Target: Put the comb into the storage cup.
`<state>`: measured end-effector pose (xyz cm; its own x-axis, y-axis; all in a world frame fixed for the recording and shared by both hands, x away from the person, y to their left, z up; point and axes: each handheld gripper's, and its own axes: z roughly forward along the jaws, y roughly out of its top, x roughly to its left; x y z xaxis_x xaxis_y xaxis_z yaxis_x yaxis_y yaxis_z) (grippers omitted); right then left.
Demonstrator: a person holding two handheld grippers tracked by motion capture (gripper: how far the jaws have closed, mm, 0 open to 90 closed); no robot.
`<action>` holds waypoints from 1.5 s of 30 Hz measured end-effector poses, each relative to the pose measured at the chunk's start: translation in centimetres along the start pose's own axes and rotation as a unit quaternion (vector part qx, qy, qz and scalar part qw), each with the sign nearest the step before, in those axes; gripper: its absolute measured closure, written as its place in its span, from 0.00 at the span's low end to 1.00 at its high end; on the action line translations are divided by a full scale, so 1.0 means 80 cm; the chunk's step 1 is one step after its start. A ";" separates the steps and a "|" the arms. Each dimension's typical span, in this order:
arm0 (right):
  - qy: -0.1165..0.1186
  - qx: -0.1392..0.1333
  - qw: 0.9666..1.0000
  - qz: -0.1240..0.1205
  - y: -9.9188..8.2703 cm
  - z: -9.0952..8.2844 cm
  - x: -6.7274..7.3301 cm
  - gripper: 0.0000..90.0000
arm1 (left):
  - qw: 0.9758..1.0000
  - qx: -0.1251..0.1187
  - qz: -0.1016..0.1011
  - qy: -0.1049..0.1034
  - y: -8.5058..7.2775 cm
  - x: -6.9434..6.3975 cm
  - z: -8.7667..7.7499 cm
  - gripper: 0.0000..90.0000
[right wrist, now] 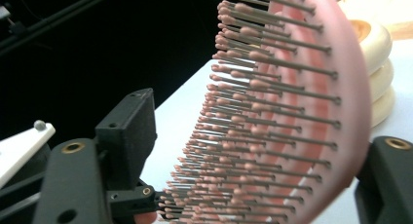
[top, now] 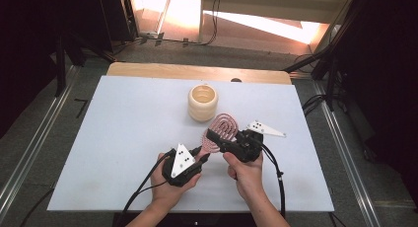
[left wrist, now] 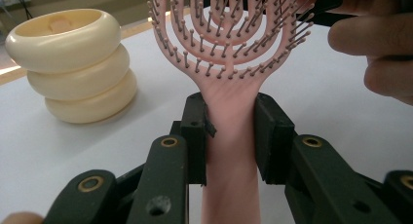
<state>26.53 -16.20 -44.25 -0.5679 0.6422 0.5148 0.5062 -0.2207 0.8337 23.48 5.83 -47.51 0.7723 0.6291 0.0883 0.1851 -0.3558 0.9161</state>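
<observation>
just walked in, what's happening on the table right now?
A person is holding a pink hairbrush between two handheld tongs above the white table. The left tongs are shut on the brush's handle, jaws pressed to both sides. The right tongs straddle the brush head, one jaw on the bristle side and one behind, but whether they actually pinch it isn't clear. A cream ribbed cup stands untouched just beyond the brush.
</observation>
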 end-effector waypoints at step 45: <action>0.019 -0.039 0.999 -0.007 0.000 -0.021 -0.014 0.68 | 0.996 -0.011 -0.059 -0.068 -0.001 0.031 -0.012 0.00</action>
<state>26.08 -18.14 -44.47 -0.5996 0.6183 0.5081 0.4467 -0.2683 0.8535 24.77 8.08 -47.01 0.8212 0.5659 -0.0736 0.2675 -0.2679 0.9256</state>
